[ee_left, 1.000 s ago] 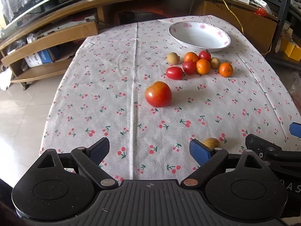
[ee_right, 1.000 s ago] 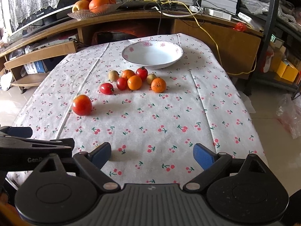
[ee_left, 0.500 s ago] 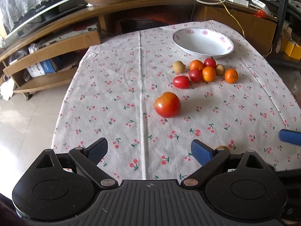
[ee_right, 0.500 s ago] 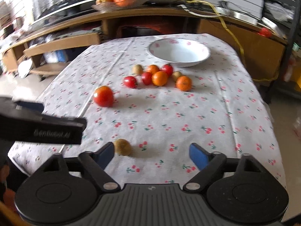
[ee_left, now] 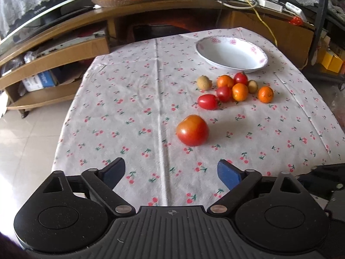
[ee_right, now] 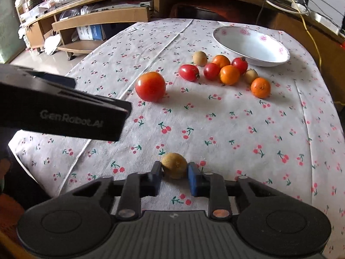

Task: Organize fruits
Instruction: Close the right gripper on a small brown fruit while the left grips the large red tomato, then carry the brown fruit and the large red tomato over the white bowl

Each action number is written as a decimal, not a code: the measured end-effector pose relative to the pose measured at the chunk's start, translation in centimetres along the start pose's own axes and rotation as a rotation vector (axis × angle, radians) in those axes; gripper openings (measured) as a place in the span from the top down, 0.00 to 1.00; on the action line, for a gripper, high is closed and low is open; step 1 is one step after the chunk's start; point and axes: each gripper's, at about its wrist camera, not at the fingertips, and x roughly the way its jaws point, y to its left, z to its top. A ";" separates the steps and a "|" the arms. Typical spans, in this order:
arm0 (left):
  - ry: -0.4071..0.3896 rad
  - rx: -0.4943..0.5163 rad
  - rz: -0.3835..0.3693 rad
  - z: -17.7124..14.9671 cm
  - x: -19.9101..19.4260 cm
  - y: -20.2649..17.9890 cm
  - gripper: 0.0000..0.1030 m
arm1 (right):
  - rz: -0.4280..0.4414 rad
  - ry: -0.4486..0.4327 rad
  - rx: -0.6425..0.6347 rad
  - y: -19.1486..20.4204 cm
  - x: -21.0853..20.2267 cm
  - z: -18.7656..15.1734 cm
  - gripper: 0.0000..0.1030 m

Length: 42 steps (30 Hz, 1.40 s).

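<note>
Three oranges (ee_right: 229, 74), three small tomatoes (ee_right: 189, 72), one large tomato (ee_right: 150, 86), three brown fruits (ee_right: 174, 165), one bowl (ee_right: 251, 45)

Left gripper (ee_left: 171, 171), jaws spread wide, above a cherry-print tabletop (ee_left: 129, 99); large tomato (ee_left: 192, 130) ahead, small fruits (ee_left: 234, 89) clustered near an empty white bowl (ee_left: 231, 54).
</note>
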 end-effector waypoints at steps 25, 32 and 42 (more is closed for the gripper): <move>0.114 0.011 -0.088 3.4 6.5 -1.1 0.53 | 0.011 0.005 0.168 -4.8 -0.9 2.5 0.75; 0.124 0.039 -0.096 4.4 6.7 -1.3 0.55 | -0.004 -0.003 0.181 -6.1 -1.1 3.4 0.75; 0.133 0.096 -0.090 5.0 7.2 -2.3 0.55 | -0.032 -0.021 0.161 -7.6 -1.0 4.9 0.75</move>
